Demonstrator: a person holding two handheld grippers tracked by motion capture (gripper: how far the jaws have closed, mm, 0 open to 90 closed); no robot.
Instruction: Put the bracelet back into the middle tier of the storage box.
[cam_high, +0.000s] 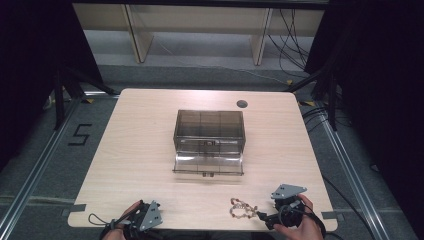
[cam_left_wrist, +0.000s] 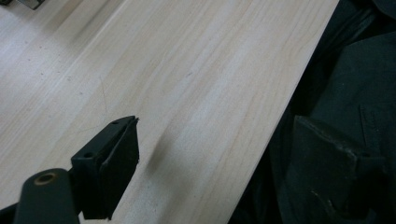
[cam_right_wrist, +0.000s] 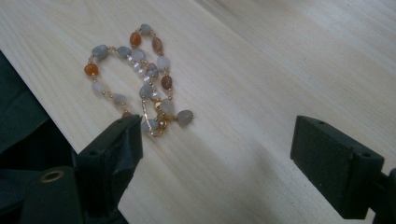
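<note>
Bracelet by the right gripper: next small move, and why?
Probably ease the right gripper forward until the beaded bracelet sits between its jaws, then close. The jaws stand wide open with nothing between them, and the bracelet lies loose on the table, just ahead of one jaw tip.

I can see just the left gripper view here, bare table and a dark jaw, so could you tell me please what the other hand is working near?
Observer: A beaded bracelet lies near the table's front edge, just ahead of the right gripper.
Operator: Is it gripped?
Observer: No, the right gripper's jaws stand wide open, with the bracelet's clasp end beside one jaw.
Operator: Anything else on the table?
Observer: A smoky clear plastic box sits mid-table, its lower drawer pulled out toward the person.
Operator: And my gripper?
Observer: The left gripper is at the front left edge, away from the bracelet.
</note>
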